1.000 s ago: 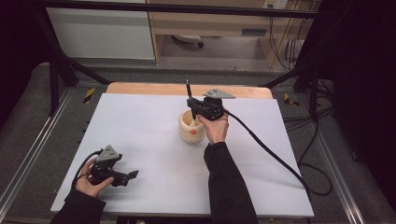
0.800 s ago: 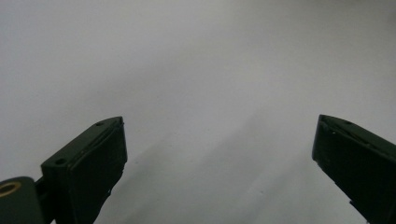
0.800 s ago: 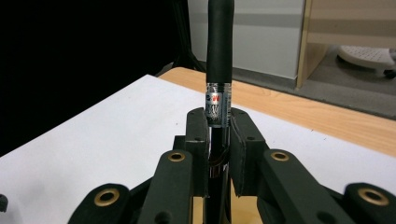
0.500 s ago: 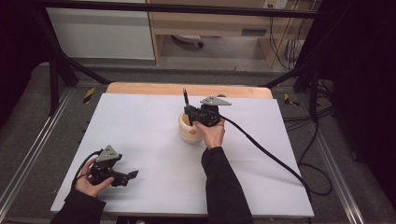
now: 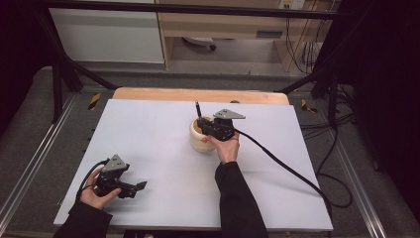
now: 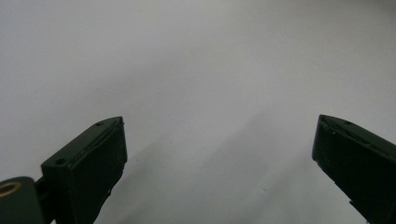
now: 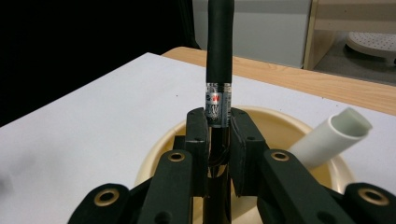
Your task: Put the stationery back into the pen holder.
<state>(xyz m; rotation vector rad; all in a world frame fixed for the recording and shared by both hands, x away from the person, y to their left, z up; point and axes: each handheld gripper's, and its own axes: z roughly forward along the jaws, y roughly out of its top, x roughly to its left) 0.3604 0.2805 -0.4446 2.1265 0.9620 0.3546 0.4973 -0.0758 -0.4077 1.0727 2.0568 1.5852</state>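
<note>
The right claw [image 7: 218, 135] is clamping a black pen [image 7: 219, 51] upright between its jaws, directly above the cream cup [image 7: 299, 126]; a white tube [image 7: 331, 135] is leaning in the cup just beside it. The left claw [image 6: 219, 154] is resting released over bare worktop [image 6: 196, 70], well apart.

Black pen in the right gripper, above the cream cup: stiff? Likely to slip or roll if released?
The black pen looks rigid: it stands straight above the right gripper. Its smooth round barrel may slip in the pads and would probably roll on the table. Dropped into the cream cup, it would likely lean like the white tube.
</note>
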